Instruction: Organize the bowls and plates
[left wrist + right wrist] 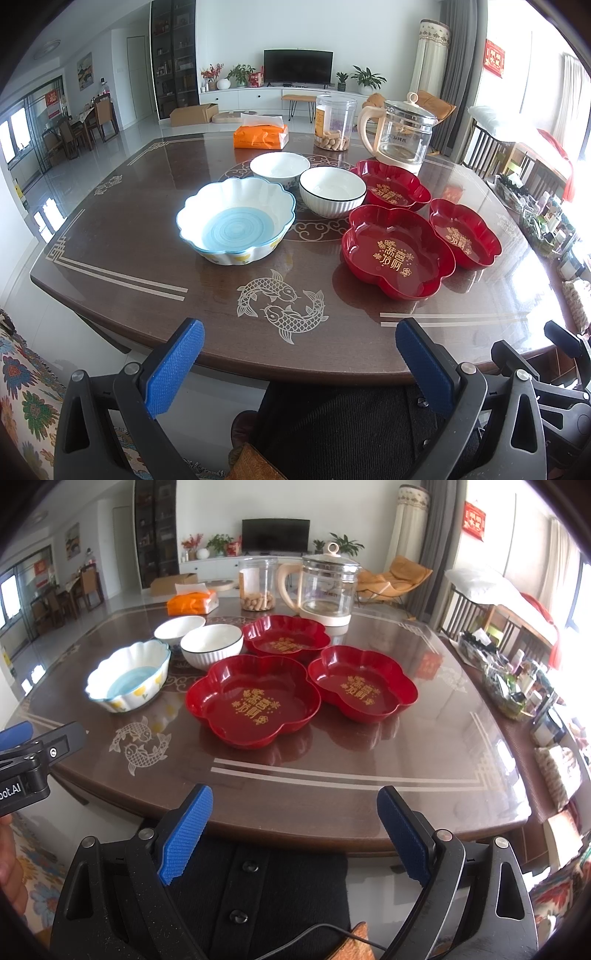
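Three red flower-shaped plates with gold lettering lie on the brown table: the nearest, one to its right, one behind. A scalloped white bowl with a blue bottom sits to the left. Behind it stand a ribbed white bowl with a dark rim and a plain white bowl. My left gripper and right gripper both hover open before the table's near edge, holding nothing.
At the back of the table stand a glass kettle, a clear jar of snacks and an orange tissue pack. A cluttered shelf runs along the right side. A person's dark clothing is below.
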`<state>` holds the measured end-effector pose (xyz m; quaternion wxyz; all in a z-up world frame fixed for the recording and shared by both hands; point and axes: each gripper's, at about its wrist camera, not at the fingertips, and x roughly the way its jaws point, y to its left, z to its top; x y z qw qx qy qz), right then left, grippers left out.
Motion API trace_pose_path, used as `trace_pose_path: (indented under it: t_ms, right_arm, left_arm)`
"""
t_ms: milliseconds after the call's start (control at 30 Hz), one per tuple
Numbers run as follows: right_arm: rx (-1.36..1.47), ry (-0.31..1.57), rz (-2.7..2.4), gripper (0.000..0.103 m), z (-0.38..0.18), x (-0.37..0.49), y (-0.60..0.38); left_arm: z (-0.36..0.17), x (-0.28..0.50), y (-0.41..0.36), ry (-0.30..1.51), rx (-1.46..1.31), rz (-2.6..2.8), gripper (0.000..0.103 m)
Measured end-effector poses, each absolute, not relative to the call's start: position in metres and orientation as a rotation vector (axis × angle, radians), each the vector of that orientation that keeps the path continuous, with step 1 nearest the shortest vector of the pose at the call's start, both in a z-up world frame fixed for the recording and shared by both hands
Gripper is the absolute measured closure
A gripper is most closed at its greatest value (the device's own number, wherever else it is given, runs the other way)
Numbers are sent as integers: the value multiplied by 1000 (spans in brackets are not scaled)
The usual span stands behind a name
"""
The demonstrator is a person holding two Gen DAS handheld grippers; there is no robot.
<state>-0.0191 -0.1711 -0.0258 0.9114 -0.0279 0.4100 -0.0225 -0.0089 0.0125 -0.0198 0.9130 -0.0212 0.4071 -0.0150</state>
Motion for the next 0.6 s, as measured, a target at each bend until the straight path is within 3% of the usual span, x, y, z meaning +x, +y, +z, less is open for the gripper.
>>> trace_pose_path:
  t_ms: [600]
  right_arm:
    - [-67, 852, -32, 11, -27, -19, -167]
  left_arm:
    - [-21, -9, 14, 856, -60, -37, 0]
